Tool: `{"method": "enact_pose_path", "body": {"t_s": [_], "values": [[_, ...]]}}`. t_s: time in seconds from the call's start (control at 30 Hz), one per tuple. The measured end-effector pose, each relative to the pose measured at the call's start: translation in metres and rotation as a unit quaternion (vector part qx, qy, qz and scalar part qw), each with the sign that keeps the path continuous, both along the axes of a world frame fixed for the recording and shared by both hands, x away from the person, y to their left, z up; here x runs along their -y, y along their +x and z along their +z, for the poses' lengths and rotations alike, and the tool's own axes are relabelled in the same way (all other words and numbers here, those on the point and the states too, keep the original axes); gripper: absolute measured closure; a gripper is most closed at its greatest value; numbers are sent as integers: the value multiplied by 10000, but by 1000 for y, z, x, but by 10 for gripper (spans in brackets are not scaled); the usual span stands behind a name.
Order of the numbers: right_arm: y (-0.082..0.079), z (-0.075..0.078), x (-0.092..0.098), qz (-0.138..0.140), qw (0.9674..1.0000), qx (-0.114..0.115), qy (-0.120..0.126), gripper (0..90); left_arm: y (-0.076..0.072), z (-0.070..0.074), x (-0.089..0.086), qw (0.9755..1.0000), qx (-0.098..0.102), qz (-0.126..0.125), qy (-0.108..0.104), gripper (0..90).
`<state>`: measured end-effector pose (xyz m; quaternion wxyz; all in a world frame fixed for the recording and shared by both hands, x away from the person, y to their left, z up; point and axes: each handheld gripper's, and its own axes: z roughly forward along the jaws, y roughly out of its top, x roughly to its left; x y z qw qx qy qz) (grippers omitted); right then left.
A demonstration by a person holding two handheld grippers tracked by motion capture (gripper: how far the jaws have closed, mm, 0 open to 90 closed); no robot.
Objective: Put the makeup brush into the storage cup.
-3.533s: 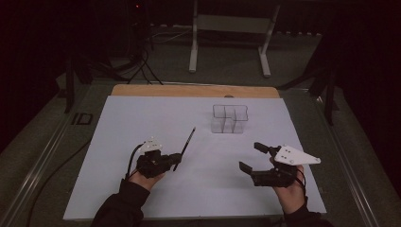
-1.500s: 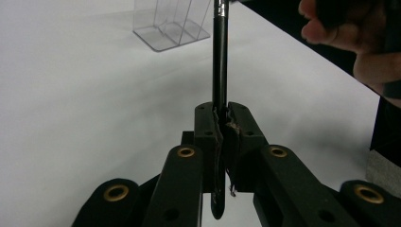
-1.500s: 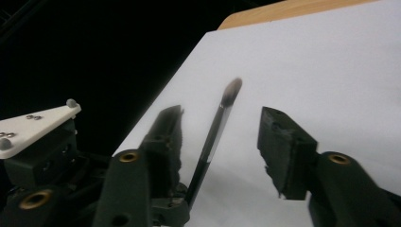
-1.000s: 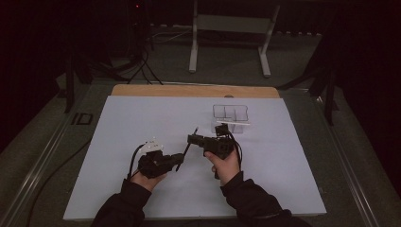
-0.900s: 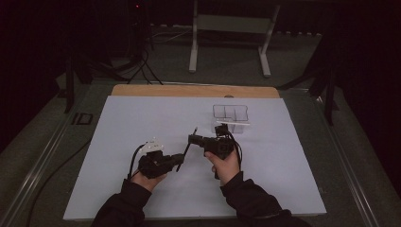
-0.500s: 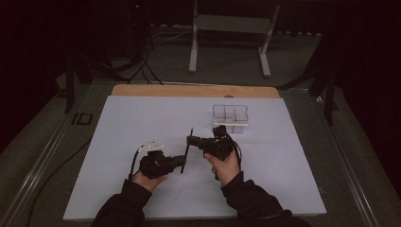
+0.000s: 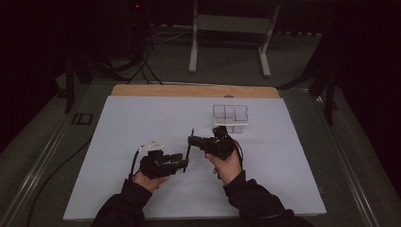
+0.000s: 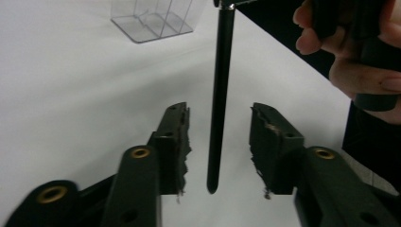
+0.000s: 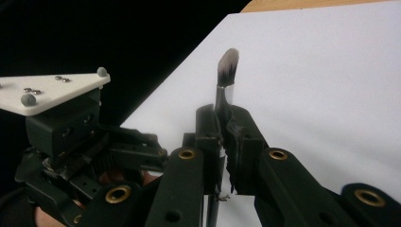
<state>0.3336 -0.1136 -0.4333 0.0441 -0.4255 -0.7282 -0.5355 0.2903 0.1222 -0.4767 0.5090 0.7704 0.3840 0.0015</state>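
A thin black makeup brush [image 7: 190,144] stands nearly upright over the white mat [image 7: 142,118]. My right gripper [image 7: 191,140] is shut on its upper end, just below the metal ferrule and the bristles [image 9: 228,64]. In the left gripper view the brush handle [image 8: 220,94] hangs between the jaws of my left gripper [image 8: 218,137]. Those jaws have just been opening, and a gap shows on both sides of the handle. The left gripper [image 7: 184,163] sits low and just left of the right one. A clear divided box [image 7: 230,113] stands behind them.
A wooden board [image 7: 194,91] borders the mat's far edge, with a metal stand [image 7: 231,28] on the floor beyond. A small black object [image 7: 82,118] lies off the mat's left side. The clear box [image 8: 151,19] shows at the top of the left gripper view.
The right hand has come in from the right side of the mat to the brush and taken its upper end. The brush now stands more upright than before.
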Motion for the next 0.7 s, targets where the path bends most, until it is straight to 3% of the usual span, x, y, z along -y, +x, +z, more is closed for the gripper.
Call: {"method": "enact_pose_path", "body": {"t_s": [0.03,0.07,0.27,0.3,0.43,0.6,0.7], "values": [[0,0,0,0,10000,27,-27,841,0,0,1,9994,77,176,298,542],[-1,2,2,19,9998,152,-120,841,-1,0,2,9987,93,304,393,417],[-2,5,8,84,9992,319,-247,841,2,1,-1,9975,-46,531,455,293],[-2,8,11,87,9984,433,-344,841,2,0,-1,9973,-64,542,487,221],[-3,12,16,106,9973,590,-429,841,1,0,1,9975,-39,451,547,167],[-4,18,25,60,9953,779,-571,841,1,-2,2,9986,-24,249,458,148],[-5,21,30,26,9939,864,-678,841,0,-1,1,9990,20,182,414,84]]}}
